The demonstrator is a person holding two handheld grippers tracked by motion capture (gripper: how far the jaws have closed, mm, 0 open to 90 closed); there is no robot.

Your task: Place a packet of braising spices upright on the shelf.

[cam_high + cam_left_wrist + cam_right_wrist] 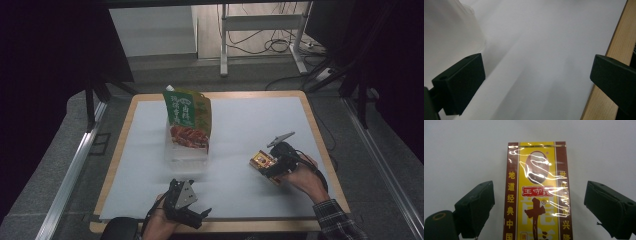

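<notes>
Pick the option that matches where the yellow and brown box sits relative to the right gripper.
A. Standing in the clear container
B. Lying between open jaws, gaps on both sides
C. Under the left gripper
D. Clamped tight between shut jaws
B: in the right gripper view the yellow and brown box lies on the white table cover between the right gripper jaws, with a gap on each side.

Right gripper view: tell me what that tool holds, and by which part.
Nothing yet. The right tool is open, its jaws standing clear on either side of the yellow box lying on the table.
</notes>
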